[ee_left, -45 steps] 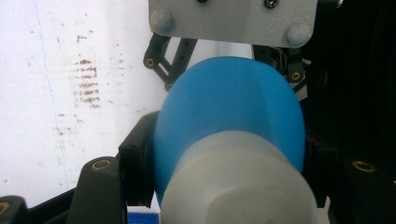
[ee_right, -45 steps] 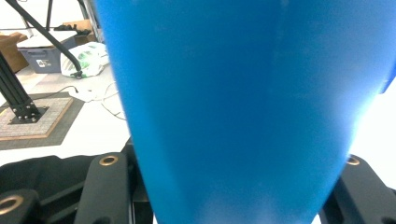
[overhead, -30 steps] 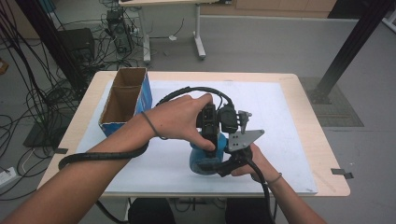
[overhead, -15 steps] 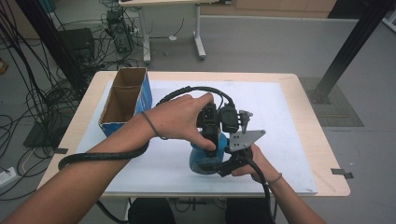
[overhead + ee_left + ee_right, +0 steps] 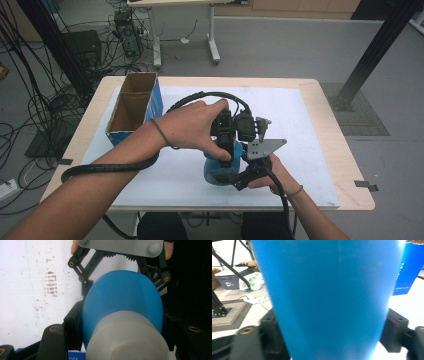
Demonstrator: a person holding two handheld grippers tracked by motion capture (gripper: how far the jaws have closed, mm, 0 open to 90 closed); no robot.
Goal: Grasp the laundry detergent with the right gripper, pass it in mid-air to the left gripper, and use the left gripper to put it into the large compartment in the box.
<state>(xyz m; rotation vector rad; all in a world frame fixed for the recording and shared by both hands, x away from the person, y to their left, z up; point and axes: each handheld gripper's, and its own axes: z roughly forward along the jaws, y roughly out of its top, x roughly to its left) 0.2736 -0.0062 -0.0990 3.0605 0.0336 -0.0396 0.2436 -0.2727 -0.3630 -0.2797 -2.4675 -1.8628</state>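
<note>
I see blue bottle [image 5: 220, 167] at centre frame of high view, on white mat [image 5: 310, 125] over desk [image 5: 345, 165]. Right hand-held gripper [image 5: 332, 340] grasping blue bottle body, jaws pressed either side in right gripper view. Left hand-held gripper [image 5: 120, 337] comes down from above; jaws flank bottle's pale cap [image 5: 128, 337], appear clenched on it. Left hand [image 5: 192, 127] covers gripper body. Open blue cardboard box [image 5: 135, 107] sits left of centre, apart from bottle.

A blue bottle [image 5: 218, 167] with a whitish cap [image 5: 127, 340] stands low at the centre of the high view, clamped between black jaws.
</note>
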